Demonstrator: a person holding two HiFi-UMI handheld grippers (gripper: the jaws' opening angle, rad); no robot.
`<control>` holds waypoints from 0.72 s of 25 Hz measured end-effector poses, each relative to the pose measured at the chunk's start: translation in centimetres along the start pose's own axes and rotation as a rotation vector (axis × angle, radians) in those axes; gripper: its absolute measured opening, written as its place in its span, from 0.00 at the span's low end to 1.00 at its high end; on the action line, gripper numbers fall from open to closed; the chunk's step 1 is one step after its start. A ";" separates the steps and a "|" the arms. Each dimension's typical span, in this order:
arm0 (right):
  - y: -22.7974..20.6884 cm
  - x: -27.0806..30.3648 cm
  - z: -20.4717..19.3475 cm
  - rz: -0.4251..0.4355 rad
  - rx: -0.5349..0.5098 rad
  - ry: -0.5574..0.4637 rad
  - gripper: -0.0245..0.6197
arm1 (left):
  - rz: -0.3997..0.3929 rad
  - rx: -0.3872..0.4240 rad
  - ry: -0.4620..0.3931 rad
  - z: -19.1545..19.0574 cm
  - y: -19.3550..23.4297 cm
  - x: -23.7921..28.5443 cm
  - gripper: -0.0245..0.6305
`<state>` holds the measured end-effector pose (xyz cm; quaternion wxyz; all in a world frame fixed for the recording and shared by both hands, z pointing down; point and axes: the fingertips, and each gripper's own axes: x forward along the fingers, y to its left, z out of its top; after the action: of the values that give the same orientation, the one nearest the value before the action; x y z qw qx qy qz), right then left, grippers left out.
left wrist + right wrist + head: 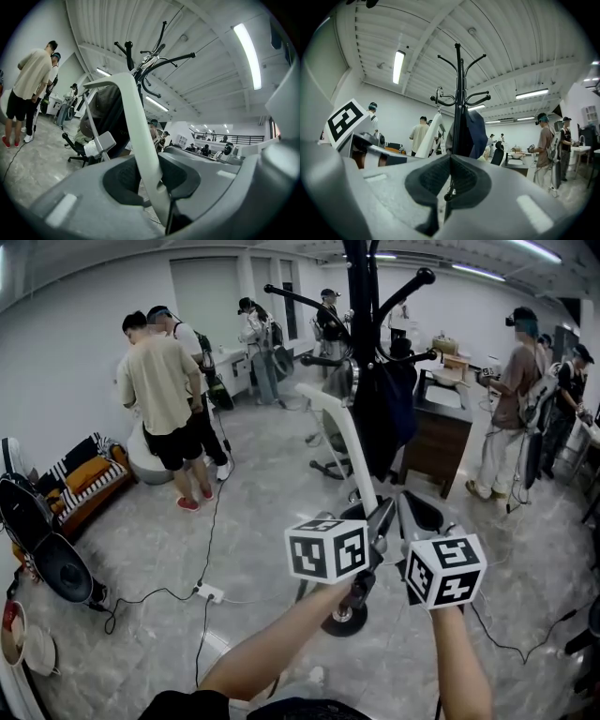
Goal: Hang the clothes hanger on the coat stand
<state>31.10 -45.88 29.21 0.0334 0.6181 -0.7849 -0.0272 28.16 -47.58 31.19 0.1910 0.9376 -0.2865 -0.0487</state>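
1. The fingers (119, 180) of our left gripper (152, 183) pinched one sloping arm of the white clothes hanger (136, 122), pads pressed on it from both sides.
2. The fingers (426, 185) of our right gripper (449, 187) were pressed together with nothing between them. It rode just beside the left one and had no share in the hold.
3. From the left fingers the hanger rose toward the coat stand (359, 296). Its metal hook (438, 92) was near one of the lower curled branches, and we could not tell whether it touched.
4. A dark garment (386, 413) hung on the stand, just beside the hanger.
5. We judged the pick-up and the carry to the stand done. What was left was to settle the hook over a branch, let go and draw the left gripper away.
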 end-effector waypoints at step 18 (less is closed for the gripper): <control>-2.6 6.0 0.1 -0.027 0.001 -0.007 0.04 | -0.008 -0.009 -0.008 1.8 4.7 4.3 0.18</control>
<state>32.17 -52.29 29.03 0.0298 0.6288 -0.7765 -0.0293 28.90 -54.15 31.42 0.1939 0.9376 -0.2836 -0.0546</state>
